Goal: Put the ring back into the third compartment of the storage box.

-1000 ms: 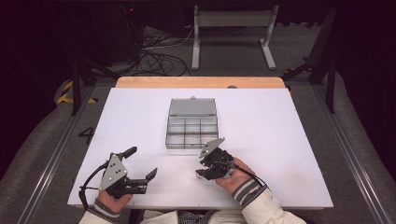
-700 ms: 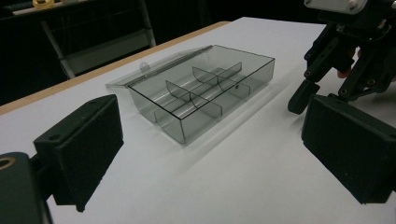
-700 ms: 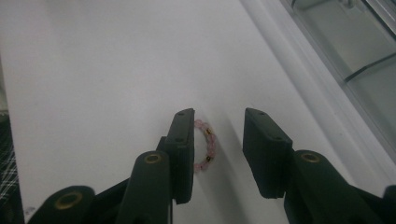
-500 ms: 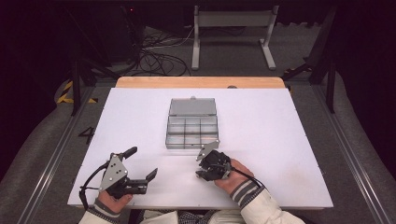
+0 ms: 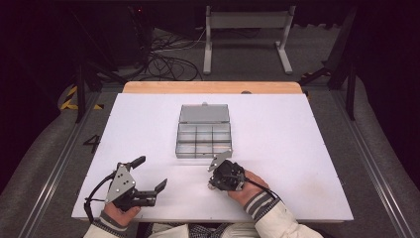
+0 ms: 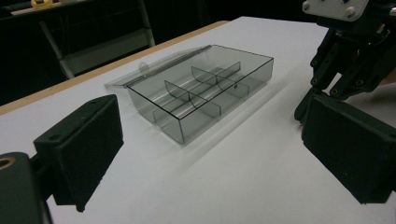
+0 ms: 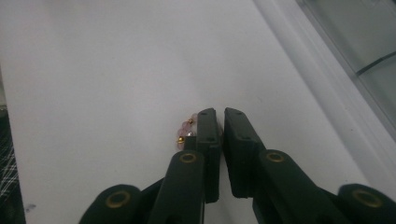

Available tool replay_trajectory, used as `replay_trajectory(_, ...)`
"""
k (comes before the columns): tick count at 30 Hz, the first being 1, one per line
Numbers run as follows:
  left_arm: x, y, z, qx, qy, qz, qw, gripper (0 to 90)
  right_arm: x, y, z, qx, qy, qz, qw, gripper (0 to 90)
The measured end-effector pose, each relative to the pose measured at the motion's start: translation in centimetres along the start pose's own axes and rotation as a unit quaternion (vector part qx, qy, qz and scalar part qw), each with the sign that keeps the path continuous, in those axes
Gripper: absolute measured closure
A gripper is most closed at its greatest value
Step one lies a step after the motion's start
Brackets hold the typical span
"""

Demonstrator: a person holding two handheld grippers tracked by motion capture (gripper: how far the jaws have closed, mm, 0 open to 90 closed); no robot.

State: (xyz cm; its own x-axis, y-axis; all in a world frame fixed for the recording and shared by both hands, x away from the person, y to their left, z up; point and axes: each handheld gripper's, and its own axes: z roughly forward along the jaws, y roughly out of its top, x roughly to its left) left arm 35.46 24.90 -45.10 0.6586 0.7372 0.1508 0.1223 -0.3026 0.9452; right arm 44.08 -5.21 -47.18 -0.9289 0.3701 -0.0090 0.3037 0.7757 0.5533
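White tabletop (image 5: 297, 148), wooden strip along its far edge, dark floor with cables beyond.

Item 1: bead string (image 7: 184, 133), pink beads with gold spacers, lower centre of the right gripper view. Visible part runs roughly along the jaw's length; the rest is hidden, so its full long axis cannot be told.

Item 2: right gripper (image 7: 220, 122), lower centre of the high view (image 5: 218, 173), just below the box. Jaws nearly closed, a thin slit between them; beads lie against the outer side of one jaw. Whether any part is pinched cannot be told.

Item 3: left gripper (image 5: 151, 173), lower left of the high view. Jaws spread wide, holding nothing.

Item 4: clear plastic box (image 5: 204, 141), frame centre, lid folded back flat, dividers forming compartments, all empty.
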Motion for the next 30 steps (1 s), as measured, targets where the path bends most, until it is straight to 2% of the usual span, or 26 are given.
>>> replay_trajectory(11,0.0,0.0,0.0,0.000,-0.002,-0.003,1.0000,5.9,0.0,0.0,-0.1,-0.002,-0.004,0.002,1.0000,86.3)
replay_trajectory(30,0.0,0.0,0.0,0.000,0.000,-0.002,1.0000,5.9,0.5,0.5,-2.4,-0.050,-0.020,-0.011,0.9985,86.4)
